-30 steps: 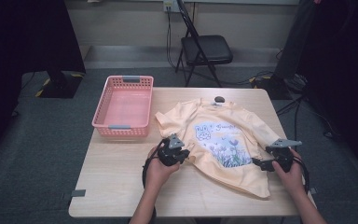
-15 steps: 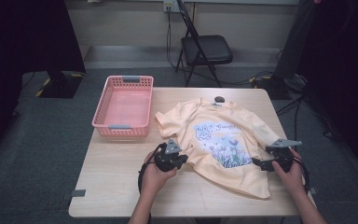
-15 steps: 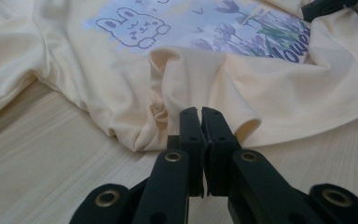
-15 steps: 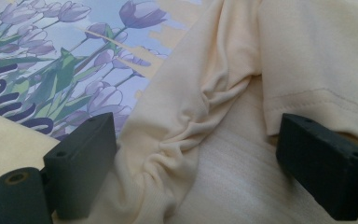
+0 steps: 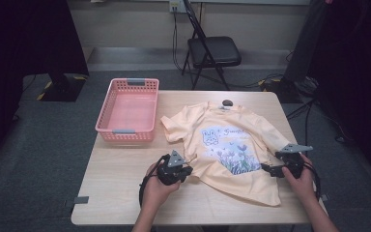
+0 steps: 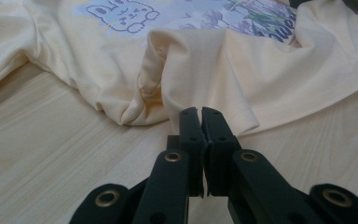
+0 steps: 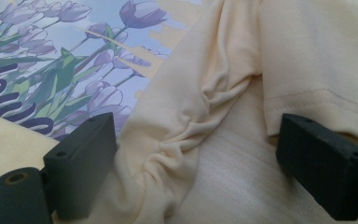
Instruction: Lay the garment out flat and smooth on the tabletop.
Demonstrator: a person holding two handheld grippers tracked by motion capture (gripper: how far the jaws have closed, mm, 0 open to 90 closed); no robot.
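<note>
A pale yellow T-shirt (image 5: 222, 140) with a cat and purple tulip print lies face up on the wooden table (image 5: 116, 179). My left gripper (image 5: 191, 170) sits at the shirt's near-left hem. In the left gripper view this gripper (image 6: 200, 114) is shut on a pinch of the T-shirt (image 6: 223, 60), and the cloth stands up in a fold above the tips. My right gripper (image 5: 266, 169) is at the shirt's right side, pointing left. In the right gripper view it (image 7: 196, 135) is open, with bunched cloth of the T-shirt (image 7: 191, 107) lying between the wide-apart jaws.
A pink plastic basket (image 5: 127, 130) stands at the table's far left with nothing in it. A small dark object (image 5: 227, 102) lies by the shirt's collar. A black folding chair (image 5: 212, 50) stands beyond the far edge. Bare wood shows left of the shirt.
My left gripper has drawn a little toward the table's near edge, still shut on the hem, which has bunched with it. The right gripper has stayed put.
</note>
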